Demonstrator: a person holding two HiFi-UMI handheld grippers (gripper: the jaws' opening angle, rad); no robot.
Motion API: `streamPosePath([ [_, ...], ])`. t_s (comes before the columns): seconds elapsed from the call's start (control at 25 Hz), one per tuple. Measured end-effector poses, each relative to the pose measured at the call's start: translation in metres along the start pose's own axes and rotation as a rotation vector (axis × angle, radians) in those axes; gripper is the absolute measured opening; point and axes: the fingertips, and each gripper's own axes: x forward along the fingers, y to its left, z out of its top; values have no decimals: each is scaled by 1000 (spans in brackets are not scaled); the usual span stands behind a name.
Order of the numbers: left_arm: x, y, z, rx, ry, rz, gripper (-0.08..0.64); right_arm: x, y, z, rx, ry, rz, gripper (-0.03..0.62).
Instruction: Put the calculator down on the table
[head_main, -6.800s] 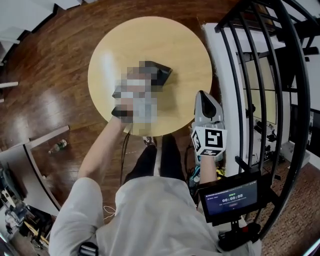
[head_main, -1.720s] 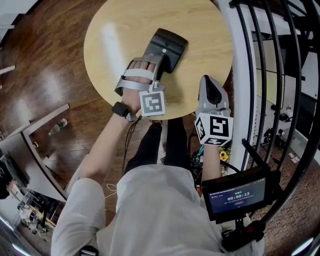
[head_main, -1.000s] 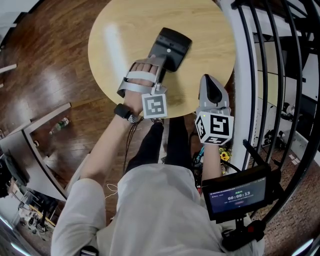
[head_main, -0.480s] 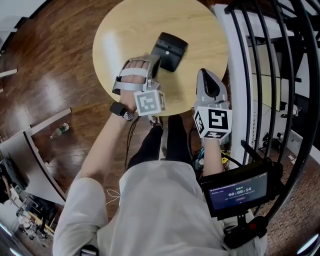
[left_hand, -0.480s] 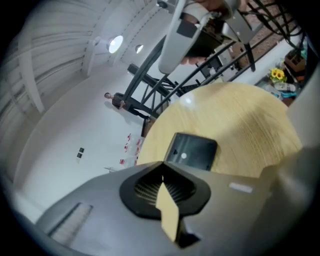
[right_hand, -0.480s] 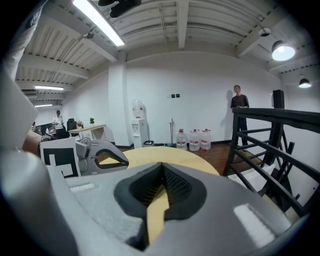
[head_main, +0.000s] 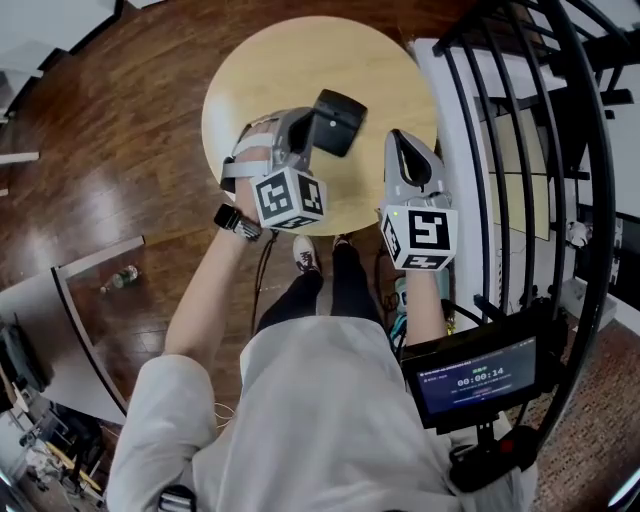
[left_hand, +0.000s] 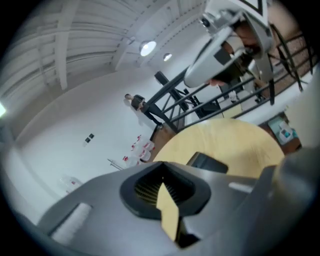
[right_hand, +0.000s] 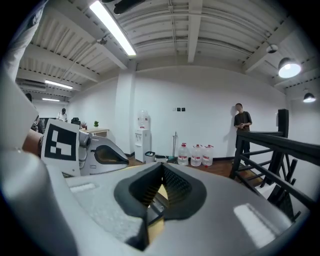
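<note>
Both sets of jaws look closed with nothing in them: the left gripper (left_hand: 162, 186) shows its two jaws pressed together in its own view, with only a sliver of wood showing past them; the right gripper (right_hand: 161, 187) looks the same in its view, jaws together and pointed out at the room rather than at the job; so neither one has hold of the calculator (head_main: 336, 122). That lies flat about the middle of the round wooden table (head_main: 390, 60), a dark slab. In the head view the left gripper's tip sits just beside its left edge, and in the left gripper view it lies a little ahead of the jaws and apart from them (from above we can't tell whether the tip brushes it, but the gripper view says no). The right gripper hangs over the near-right part of the table, near the calculator but clear of it. Going by how things lie, we'd call the put-down done. If it needed lifting again, we reckon it's light and stiff, hard plastic, probably a bit slick; not really fragile, though we'd keep the jaws off whatever keys and display it has; take it across the narrow width by the two long edges, near the middle so it doesn't tip; and mind it skating on that smooth top.
</note>
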Motion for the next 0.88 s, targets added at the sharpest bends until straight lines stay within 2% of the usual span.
streamPosePath([
  [0.12, -21, 18, 9, -200, -74, -14, 6, -7, 2, 22, -26, -30, -8, 3],
  [0.24, -51, 43, 23, -459, -163, -18, 6, -16, 4, 40, -46, -54, -19, 3],
  [0.32, -71, 57, 30, -578, -218, -22, 6, -25, 5, 55, -53, -77, -26, 3],
  [0.64, -145, 103, 63, -721, -406, 4, 6, -57, 27, 109, -83, -177, -29, 3],
  [0.88, -176, 113, 67, -804, -485, 68, 6, -72, 36, 131, -102, -224, -6, 3],
])
